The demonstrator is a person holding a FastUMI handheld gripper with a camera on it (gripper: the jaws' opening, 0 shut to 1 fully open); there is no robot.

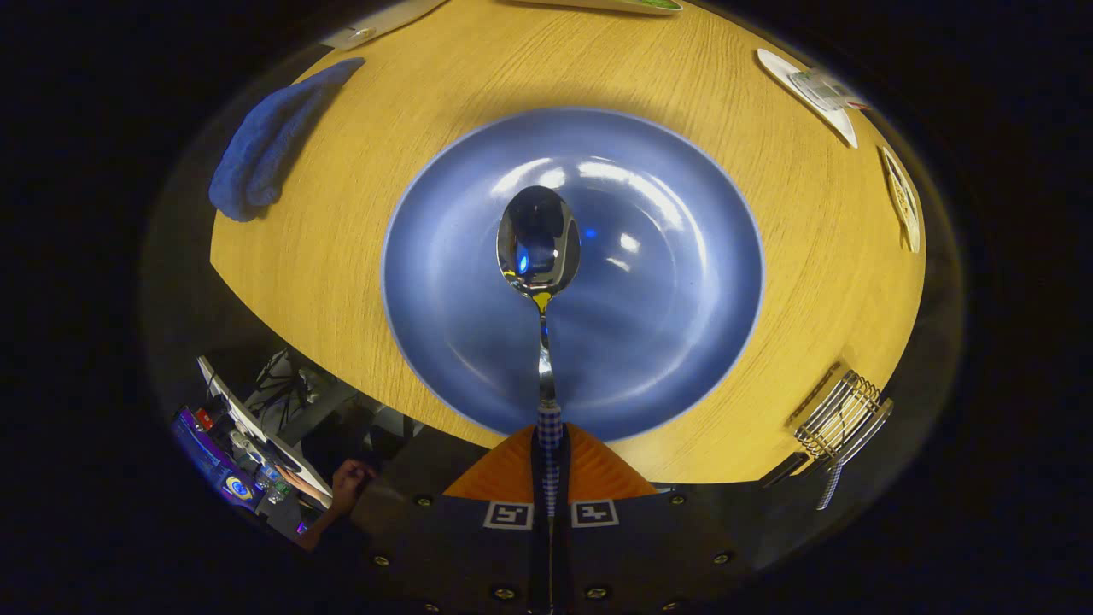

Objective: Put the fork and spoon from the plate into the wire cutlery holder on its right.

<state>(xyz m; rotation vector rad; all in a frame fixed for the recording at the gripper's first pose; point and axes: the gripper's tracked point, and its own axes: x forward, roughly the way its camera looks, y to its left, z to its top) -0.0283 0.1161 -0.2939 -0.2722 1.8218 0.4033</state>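
Wood-grain table (359,256) carries one blue plate (666,342), one folded blue cloth (265,145) at far left, and one wire cutlery holder (841,416) to the near right with a checked handle (830,489), probably the fork's, poking from it. Two white items sit at far right. One gripper (551,465) has its fingers clenched on one spoon (539,243), gripping its checked handle, the bowl above the plate's middle.

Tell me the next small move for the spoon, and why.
Probably carry it right toward the wire cutlery holder. The gripper is shut on the spoon by its checked handle, bowl out over the blue plate; a checked handle already sticks out of the holder at the table's edge.
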